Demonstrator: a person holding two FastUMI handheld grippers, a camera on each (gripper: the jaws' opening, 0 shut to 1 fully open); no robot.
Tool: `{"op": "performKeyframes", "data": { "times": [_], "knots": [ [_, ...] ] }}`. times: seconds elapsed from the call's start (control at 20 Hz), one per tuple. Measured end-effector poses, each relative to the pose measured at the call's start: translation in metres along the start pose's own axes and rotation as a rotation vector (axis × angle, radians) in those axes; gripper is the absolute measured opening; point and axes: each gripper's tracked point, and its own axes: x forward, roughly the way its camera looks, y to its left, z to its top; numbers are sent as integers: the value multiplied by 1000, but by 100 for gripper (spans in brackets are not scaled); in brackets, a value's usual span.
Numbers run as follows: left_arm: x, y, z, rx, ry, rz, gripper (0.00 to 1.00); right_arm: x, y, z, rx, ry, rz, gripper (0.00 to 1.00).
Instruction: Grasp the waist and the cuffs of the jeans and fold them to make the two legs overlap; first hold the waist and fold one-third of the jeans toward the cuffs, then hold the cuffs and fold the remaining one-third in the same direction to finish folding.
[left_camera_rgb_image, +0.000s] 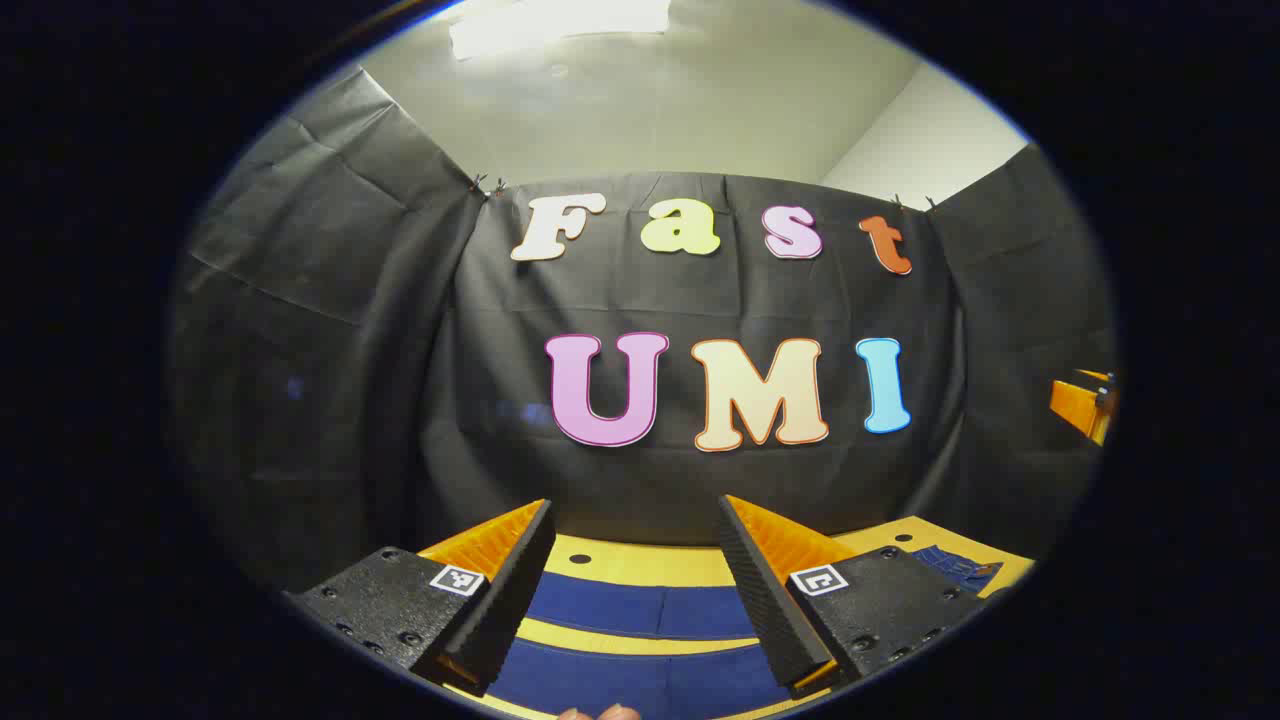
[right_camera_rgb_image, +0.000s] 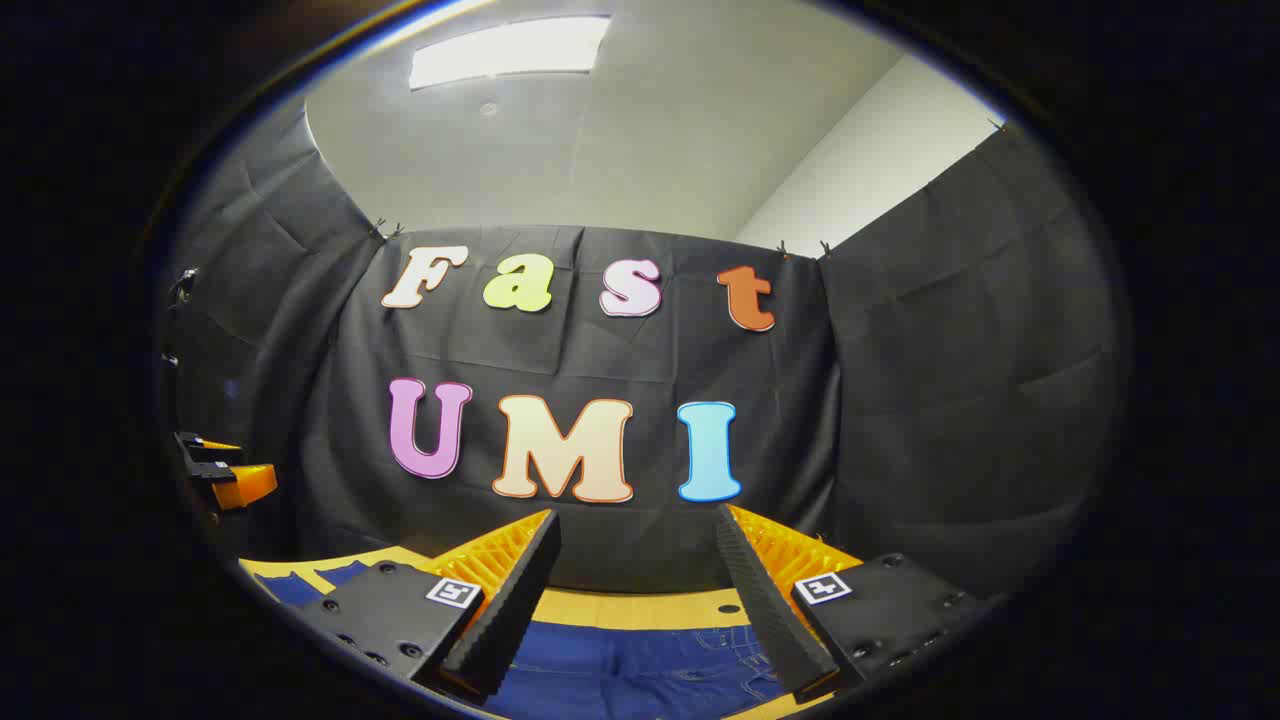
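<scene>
- Left gripper (left_camera_rgb_image: 635, 590): jaws spread wide, nothing between them. It is level, looking at the booth wall, well above the cloth.
- Right gripper (right_camera_rgb_image: 635, 595): jaws likewise spread and empty, held at much the same height and attitude.
- Jeans (left_camera_rgb_image: 640, 605): in the left gripper view two blue bands lie across the gap between the jaws at 6 o'clock, with a strip of desk (left_camera_rgb_image: 640, 560) showing between them; I take these for the two legs, running from 9 to 3 o'clock.
- In the right gripper view the denim below the jaws at 6 o'clock carries curved stitching that looks like pocket seams, so the waist end seems to lie under this gripper, the leg end under the left one.
- Each gripper shows at the edge of the other's view, at 3 o'clock from the left and 9 o'clock from the right, well apart.
- Judgement: neither has gripped yet; both must pitch down and drop toward 6 o'clock, the right nearer the waist, the left nearer the cuffs.
</scene>
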Motion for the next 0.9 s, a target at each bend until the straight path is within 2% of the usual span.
{"op": "performKeyframes", "data": {
  "times": [0.65, 0.9],
  "knots": [
    [-18, 4, 2, 36, -12, -6, 93, -8, 8, -11, 18, 20, 3, 98],
    [-21, 11, -16, 65, 26, -20, 94, -13, 11, -12, 16, 27, 7, 98]
  ]
}}
